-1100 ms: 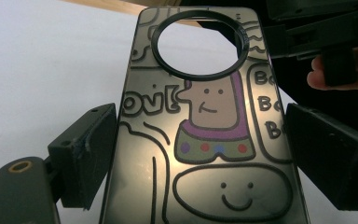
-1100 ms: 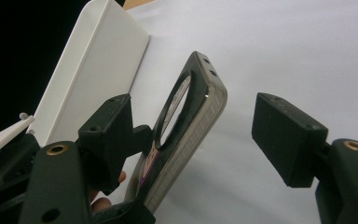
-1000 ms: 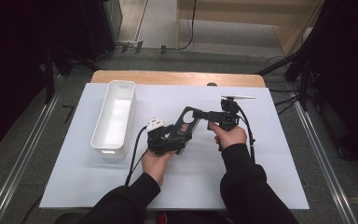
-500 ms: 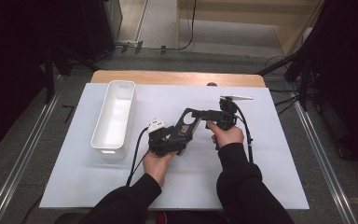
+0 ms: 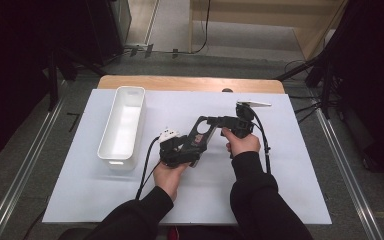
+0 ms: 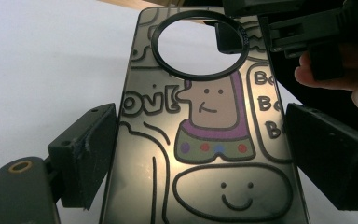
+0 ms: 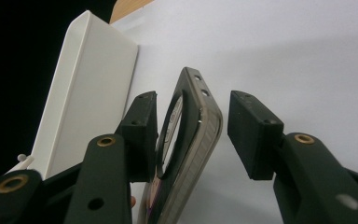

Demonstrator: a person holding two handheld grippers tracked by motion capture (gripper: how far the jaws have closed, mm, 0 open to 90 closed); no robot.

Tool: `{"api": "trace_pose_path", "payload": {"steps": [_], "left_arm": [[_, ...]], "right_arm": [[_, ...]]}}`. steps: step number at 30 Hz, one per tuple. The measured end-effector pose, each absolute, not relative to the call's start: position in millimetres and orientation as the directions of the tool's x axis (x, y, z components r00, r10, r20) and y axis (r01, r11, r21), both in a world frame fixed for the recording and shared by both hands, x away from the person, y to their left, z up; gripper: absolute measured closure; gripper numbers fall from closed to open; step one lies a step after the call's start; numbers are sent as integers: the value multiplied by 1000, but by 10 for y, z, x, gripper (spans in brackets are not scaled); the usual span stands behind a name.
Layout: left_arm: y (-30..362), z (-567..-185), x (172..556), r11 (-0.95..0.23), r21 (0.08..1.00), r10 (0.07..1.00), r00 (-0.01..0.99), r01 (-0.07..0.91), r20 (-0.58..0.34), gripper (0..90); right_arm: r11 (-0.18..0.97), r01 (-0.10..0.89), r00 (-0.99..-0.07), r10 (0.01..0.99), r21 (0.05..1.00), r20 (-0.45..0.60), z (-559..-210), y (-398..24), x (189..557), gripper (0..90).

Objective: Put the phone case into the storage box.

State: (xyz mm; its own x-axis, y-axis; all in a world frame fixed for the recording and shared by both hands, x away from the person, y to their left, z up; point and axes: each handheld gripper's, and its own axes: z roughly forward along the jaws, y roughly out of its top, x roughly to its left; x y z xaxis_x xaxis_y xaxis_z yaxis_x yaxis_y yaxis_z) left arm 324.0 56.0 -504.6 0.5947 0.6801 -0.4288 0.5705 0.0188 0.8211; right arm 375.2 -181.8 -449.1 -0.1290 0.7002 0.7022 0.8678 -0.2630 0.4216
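Two grippers share the phone case (image 5: 201, 134): the left gripper (image 5: 192, 145) clamps its sides for steadiness, while the right gripper (image 5: 215, 121), from three o'clock, has just been closing around its top edge, one pad not yet touching.

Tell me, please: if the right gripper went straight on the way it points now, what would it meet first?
Probably the phone case, whose end already stands between the right gripper's closing jaws. Behind it stands the white tray.

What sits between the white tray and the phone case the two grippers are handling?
In the high view, just bare white table cover lies between the white tray and the phone case.
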Motion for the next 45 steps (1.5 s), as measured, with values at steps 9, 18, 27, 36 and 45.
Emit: {"api": "trace_pose_path", "payload": {"steps": [9,18,27,36,45], "left_arm": [[575,-5058,3250,56,803,665,578,593,-472,116],[571,-5064,3249,54,804,665,579,592,-471,116],[577,-5083,3247,74,799,659,572,597,-488,117],[570,-5081,3238,67,810,669,576,582,-469,117],[557,-5080,3230,71,815,666,581,575,-467,117]], "right_arm": [[-271,872,-117,693,407,711,-4514,-1791,3785,594],[-282,873,-104,690,398,716,-4521,-1780,3803,658],[-286,873,-103,682,394,724,-4524,-1756,3804,699],[-303,875,-93,659,376,747,-4522,-1765,3812,721],[-308,875,-97,645,373,758,-4476,-1761,3809,743]]}}
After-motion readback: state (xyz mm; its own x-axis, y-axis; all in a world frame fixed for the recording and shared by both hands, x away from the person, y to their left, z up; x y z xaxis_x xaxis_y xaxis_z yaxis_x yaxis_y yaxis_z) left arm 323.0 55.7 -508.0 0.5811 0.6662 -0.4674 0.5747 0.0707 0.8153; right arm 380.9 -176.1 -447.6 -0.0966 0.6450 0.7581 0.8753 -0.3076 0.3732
